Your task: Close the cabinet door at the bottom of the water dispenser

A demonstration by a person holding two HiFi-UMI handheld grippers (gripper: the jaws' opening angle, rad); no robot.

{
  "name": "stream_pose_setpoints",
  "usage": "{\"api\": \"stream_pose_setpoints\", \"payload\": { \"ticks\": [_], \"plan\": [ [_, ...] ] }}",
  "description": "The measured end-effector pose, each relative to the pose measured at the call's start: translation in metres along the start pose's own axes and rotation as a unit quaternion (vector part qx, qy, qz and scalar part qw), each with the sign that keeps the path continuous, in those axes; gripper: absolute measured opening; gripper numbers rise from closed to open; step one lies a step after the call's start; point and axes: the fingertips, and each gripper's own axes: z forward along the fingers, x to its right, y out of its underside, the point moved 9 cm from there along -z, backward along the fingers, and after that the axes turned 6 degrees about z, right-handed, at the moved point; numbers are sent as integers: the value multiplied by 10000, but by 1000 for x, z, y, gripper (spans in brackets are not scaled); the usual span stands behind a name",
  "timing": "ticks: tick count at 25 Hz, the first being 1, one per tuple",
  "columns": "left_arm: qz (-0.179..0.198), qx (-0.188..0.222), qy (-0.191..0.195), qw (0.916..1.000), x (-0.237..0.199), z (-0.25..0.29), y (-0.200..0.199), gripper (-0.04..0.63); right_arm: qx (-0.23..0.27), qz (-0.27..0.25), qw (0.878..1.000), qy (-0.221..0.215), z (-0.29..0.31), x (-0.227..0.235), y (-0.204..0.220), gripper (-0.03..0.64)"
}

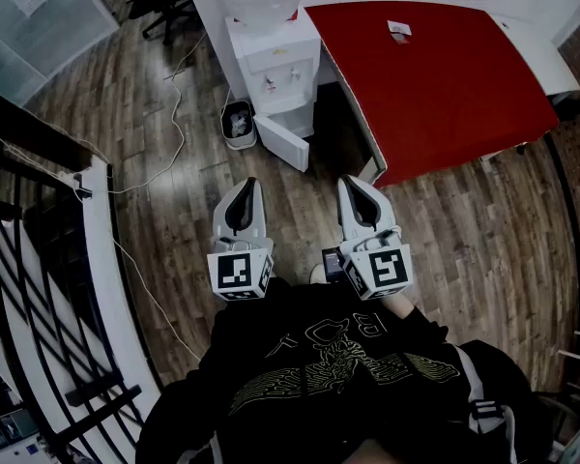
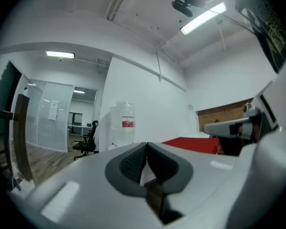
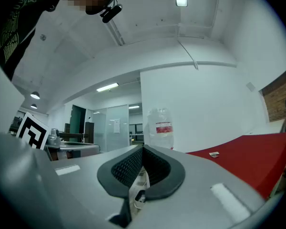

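The white water dispenser stands against the wall with a clear bottle on top. Its bottom cabinet door hangs open, swung out toward me over the wood floor. Both grippers are held level in front of my chest, well short of the dispenser. The left gripper is shut with nothing between its jaws. The right gripper is likewise shut and empty. The door itself is hidden below the jaws in both gripper views.
A red-topped table stands just right of the dispenser. A small waste bin sits at its left, with a cable trailing over the floor. A dark railing runs along the left. An office chair stands further back.
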Motion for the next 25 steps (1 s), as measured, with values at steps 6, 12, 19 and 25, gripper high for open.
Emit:
{"api": "stream_pose_setpoints", "payload": {
  "ticks": [6, 12, 19, 25],
  "plan": [
    [28, -3, -12, 10000, -3, 18, 1, 8, 27, 1, 10000, 61, 13, 13, 3, -6],
    [-42, 1, 38, 10000, -22, 57, 9, 8, 3, 113, 9998, 137, 49, 26, 10, -6],
    [-24, -7, 212, 9998, -77, 123, 14, 8, 22, 318, 9995, 31, 132, 38, 7, -6],
    [-100, -137, 337, 9993, -120, 176, 30, 8, 309, 391, 9987, 78, 191, 47, 5, -2]
  ]
}}
